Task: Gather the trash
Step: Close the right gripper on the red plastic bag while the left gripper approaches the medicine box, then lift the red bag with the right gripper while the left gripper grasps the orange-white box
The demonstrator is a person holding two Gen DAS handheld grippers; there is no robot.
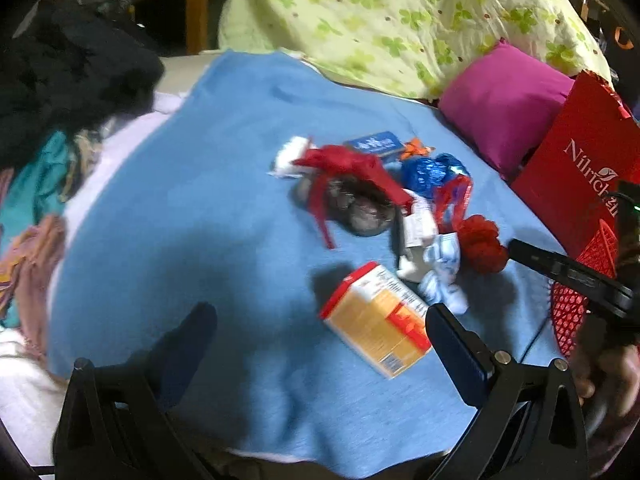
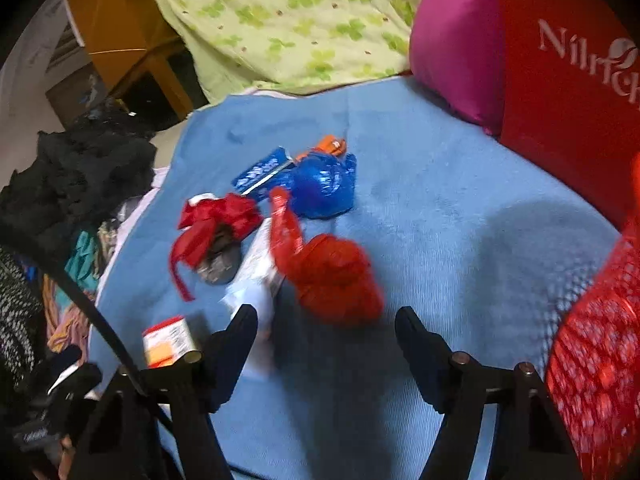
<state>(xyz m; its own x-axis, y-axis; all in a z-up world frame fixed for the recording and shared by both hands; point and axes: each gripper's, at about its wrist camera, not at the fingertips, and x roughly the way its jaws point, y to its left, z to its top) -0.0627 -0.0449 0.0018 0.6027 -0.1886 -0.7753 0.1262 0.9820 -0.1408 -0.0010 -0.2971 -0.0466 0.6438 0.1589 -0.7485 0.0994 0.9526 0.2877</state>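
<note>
Surface: blue blanket (image 1: 208, 208) spread flat, with a green floral quilt (image 1: 380, 12) bunched at its far edge and a magenta pillow (image 1: 504, 104) beside that.
Left edge: I see a dark heap of clothes (image 1: 68, 76) and other mixed fabrics piled off the blanket.
Trash pile: loose bits lie together near the middle of the blanket, among them a red ribbon (image 1: 348, 172) draped over a grey crumpled lump (image 1: 360, 208), a blue foil wrapper (image 2: 324, 188), a flat blue packet (image 1: 374, 143), a small orange wrapper (image 2: 332, 145) and crumpled white paper (image 1: 436, 276).
Carton: an orange and white carton (image 1: 380, 320) lies on its side, nearest my left tool.
Red net ball: a red mesh bundle (image 2: 336, 276) sits at the near side of the pile, just ahead of my right tool.
Bags: a red paper bag (image 2: 568, 80) stands by the pillow; a red mesh basket (image 2: 596, 356) is at the right edge.
Left gripper (image 1: 320, 340): jaws wide apart, nothing between them, carton's end just by the right finger.
Right gripper (image 2: 326, 332): jaws parted, empty, above the blanket.
Focus: both views are blurred, so I cannot read the small print.
</note>
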